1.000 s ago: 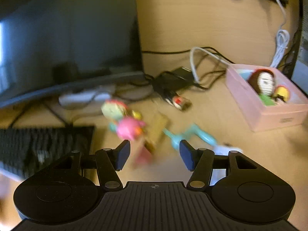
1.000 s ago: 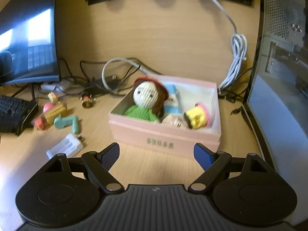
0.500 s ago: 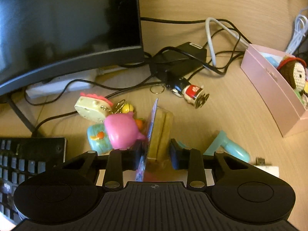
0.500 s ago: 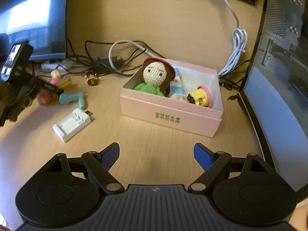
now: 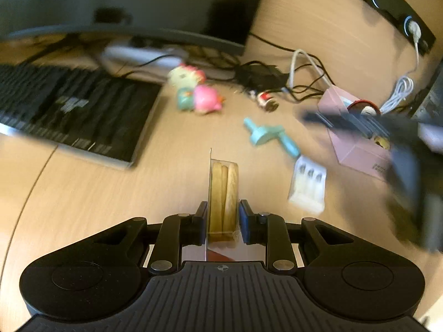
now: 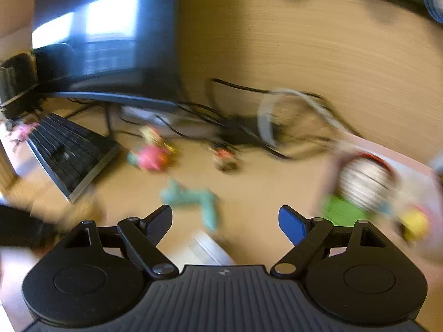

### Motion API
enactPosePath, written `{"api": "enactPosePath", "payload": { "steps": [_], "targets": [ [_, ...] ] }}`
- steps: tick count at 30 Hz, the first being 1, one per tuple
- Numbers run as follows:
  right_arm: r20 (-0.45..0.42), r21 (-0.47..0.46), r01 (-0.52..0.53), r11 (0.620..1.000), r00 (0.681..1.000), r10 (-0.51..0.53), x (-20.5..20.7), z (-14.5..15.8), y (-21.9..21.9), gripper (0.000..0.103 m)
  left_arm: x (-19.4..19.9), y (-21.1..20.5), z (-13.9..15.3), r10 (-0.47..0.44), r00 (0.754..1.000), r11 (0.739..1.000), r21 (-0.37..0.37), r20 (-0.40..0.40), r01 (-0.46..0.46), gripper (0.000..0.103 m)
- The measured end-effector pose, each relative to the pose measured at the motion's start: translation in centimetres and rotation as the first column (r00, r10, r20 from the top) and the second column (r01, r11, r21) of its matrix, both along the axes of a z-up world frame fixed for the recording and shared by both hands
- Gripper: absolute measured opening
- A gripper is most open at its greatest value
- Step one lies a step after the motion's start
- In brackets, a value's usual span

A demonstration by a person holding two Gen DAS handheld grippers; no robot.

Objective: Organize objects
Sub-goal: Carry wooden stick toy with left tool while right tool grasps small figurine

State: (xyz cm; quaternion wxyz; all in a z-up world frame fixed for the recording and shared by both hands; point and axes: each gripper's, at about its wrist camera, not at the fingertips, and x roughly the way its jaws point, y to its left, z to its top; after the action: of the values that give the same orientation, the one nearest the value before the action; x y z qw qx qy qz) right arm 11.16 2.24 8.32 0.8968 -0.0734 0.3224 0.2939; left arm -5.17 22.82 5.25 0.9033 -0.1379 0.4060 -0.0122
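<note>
My left gripper [image 5: 223,222] is shut on a clear pack of tan strips [image 5: 223,191], held on edge above the wooden desk. Beyond it lie a pink toy with a keychain [image 5: 206,100], a teal plastic tool [image 5: 265,135] and a white battery charger [image 5: 307,184]. The pink box [image 5: 357,149] with a knitted doll sits at the right, partly behind a dark, blurred shape that looks like my right gripper. In the blurred right wrist view, my right gripper [image 6: 225,220] is open and empty over the teal tool [image 6: 193,197] and charger [image 6: 210,246], with the doll [image 6: 365,182] to its right.
A black keyboard [image 5: 69,116] lies at the left under a dark monitor [image 5: 124,5]. Tangled cables and a black adapter [image 5: 263,74] run along the back wall. A small red-and-white item [image 5: 267,101] lies near them. A power strip [image 5: 398,16] is mounted on the wall.
My left gripper closed on the pack of strips and pulled it away from the toys toward the near side. My right gripper swung left from the pink box to above the teal tool.
</note>
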Motion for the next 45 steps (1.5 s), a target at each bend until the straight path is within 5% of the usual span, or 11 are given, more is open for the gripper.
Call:
{"api": "enactPosePath", "payload": {
  "steps": [9,12,13,17,25,27,29,31,42,45],
  "targets": [
    [0.058,-0.025,-0.02,0.999,0.998,0.022,6.1,-4.0,16.2,0.08,-5.0,5.6,1.4,0.068,0.998,0.997,0.024,-0.006,-0.068,0.026],
    [0.05,-0.06,-0.004,0.998,0.999,0.007,7.6,-5.3,18.6,0.056,-5.3,6.9,1.1,0.079,0.997,0.997,0.018,-0.005,-0.078,0.026],
    [0.039,-0.066,-0.008,0.998,0.999,0.01,7.9,-5.5,18.9,0.039,-5.3,7.2,1.1,0.074,0.997,0.997,0.017,-0.002,-0.074,0.026],
    [0.015,-0.073,-0.029,0.997,0.999,0.031,7.2,-5.5,17.4,0.019,-5.4,7.3,0.8,0.048,0.999,0.999,-0.001,0.007,-0.048,0.026],
    [0.018,-0.209,-0.15,0.966,0.987,0.158,-1.2,-4.8,9.5,0.019,-3.0,6.3,-0.2,-0.041,0.999,0.996,-0.081,0.023,0.043,0.026],
    [0.029,-0.207,-0.143,0.968,0.988,0.152,-2.6,-3.8,7.6,0.025,-2.2,5.7,-0.4,-0.062,0.998,0.994,-0.091,0.023,0.064,0.026],
    [0.051,-0.176,-0.101,0.979,0.992,0.112,-2.8,-2.6,6.1,0.045,-1.7,5.2,-0.3,-0.08,0.996,0.992,-0.099,0.029,0.083,0.026],
    [0.074,-0.148,-0.047,0.988,0.996,0.059,-1.7,-1.5,5.4,0.057,-1.6,4.8,-0.3,-0.092,0.995,0.99,-0.101,0.034,0.095,0.026],
    [-0.039,-0.173,0.154,0.973,0.986,-0.163,12.6,-4.9,8.5,0.057,-4.8,5.0,0.6,0.004,1.0,0.998,-0.068,0.011,-0.003,0.026],
    [-0.089,-0.204,0.131,0.97,0.984,-0.151,13.1,-5.8,8.7,0.035,-5.3,4.7,0.7,0.027,1.0,0.997,-0.073,0.001,-0.026,0.026]
  ]
}}
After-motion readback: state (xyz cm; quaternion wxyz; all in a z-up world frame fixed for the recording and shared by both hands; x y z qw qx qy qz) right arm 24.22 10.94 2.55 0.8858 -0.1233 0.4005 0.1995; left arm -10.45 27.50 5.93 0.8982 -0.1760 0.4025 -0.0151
